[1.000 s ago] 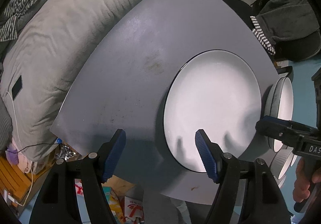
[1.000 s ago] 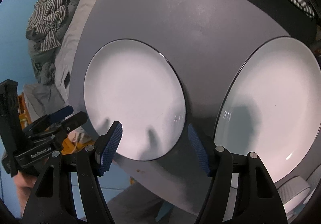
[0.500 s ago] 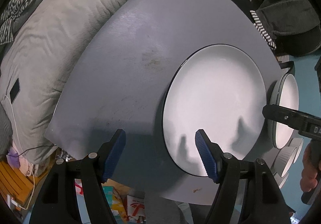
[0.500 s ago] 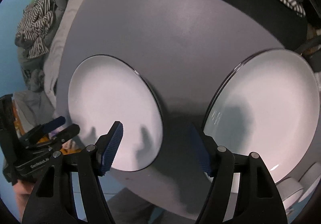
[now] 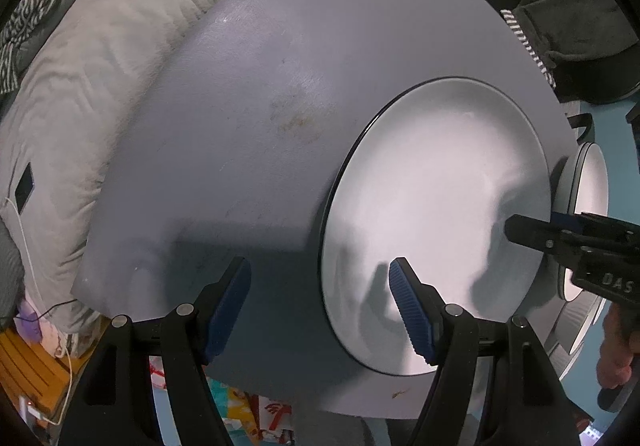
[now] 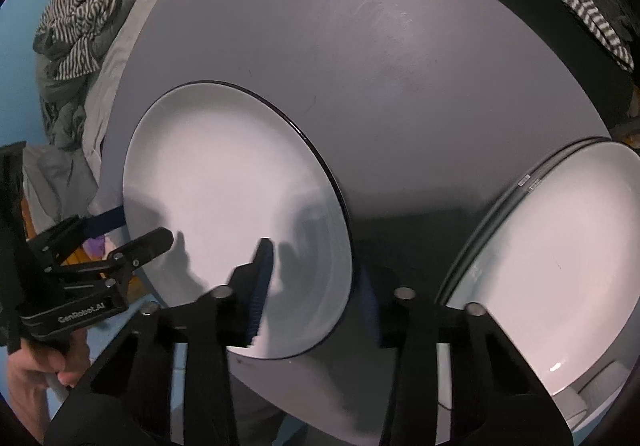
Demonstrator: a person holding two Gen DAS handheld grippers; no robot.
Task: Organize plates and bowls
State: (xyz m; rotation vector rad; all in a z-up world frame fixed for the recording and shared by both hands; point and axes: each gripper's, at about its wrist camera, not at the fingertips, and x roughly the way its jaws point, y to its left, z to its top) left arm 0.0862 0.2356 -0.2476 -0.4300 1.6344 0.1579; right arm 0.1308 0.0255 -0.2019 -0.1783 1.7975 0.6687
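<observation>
- White single plate (image 6: 224,182) straddled at its near rim by closing right claw (image 6: 312,286); not yet clamped or stacked.
- Stacked plates (image 6: 560,246) right of it, bowls unsorted.
- Left claw (image 5: 320,310) wide apart, empty.

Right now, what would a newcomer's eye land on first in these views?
The big white plate on the grey table, with the right gripper closing its jaws over the plate's near rim. Second, a stack of white plates at the table's right edge. The left gripper hangs open beside the plate's other side.
</observation>
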